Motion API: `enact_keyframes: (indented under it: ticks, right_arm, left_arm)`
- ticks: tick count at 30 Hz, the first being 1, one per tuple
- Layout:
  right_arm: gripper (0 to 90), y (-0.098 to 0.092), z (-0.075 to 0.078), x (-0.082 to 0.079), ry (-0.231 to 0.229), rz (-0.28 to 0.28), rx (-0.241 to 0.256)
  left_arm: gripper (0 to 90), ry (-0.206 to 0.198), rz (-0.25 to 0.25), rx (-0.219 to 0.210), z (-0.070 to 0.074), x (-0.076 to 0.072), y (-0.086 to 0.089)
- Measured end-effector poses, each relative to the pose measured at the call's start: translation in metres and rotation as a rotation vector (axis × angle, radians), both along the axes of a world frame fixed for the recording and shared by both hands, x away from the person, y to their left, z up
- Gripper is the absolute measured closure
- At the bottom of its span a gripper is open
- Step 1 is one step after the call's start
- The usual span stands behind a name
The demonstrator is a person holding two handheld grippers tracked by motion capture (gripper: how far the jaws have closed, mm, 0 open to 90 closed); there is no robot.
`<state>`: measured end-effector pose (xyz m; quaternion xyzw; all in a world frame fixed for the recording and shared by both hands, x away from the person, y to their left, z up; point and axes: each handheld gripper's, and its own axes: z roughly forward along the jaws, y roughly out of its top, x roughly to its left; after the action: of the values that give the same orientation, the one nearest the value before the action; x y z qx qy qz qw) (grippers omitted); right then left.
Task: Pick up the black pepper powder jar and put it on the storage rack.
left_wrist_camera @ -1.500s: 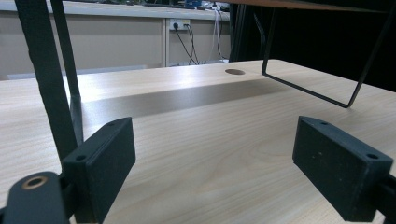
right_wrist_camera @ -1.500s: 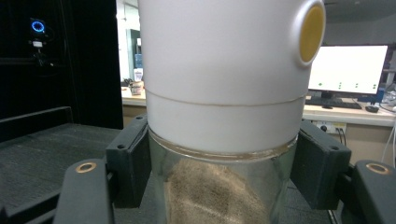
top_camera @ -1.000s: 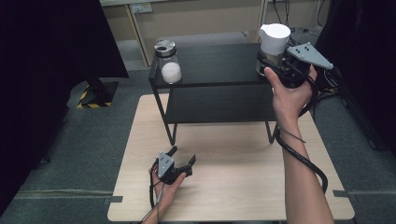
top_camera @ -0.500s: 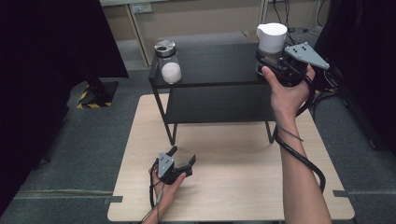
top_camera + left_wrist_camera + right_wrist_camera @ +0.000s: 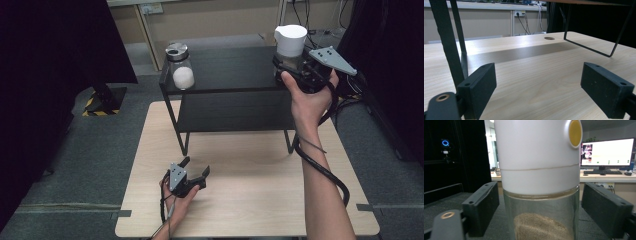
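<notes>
item: white-capped jar (image 5: 539,182) — right gripper (image 5: 292,67) released, straddling it at shelf's (image 5: 235,70) 3 o'clock; next: clench — left gripper (image 5: 192,170) released

Site: an office-type lab room rigged for recording.
I note black curtains (image 5: 55,60) beside the wooden table (image 5: 250,200), grey carpet floor (image 5: 100,150), wall sockets (image 5: 520,12) with trailing cables, and a lit monitor (image 5: 607,152) and keyboard (image 5: 602,172) on a rear desk.
</notes>
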<state>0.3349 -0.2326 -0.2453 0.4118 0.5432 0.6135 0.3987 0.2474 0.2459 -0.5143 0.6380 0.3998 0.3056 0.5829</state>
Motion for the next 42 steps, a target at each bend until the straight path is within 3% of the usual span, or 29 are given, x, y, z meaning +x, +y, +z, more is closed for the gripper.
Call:
enact_keyframes:
  ticks: [7,42]
  right_arm:
    - [9.3,-0.002,0.000,-0.002,0.004,0.020,0.005]
    - [9.3,-0.015,-0.011,-0.033,-0.035,0.038,-0.022]
  left_arm:
    - [12.3,0.001,0.000,-0.003,0.000,0.000,0.000]
    - [12.3,0.005,-0.003,0.001,0.001,0.001,-0.001]
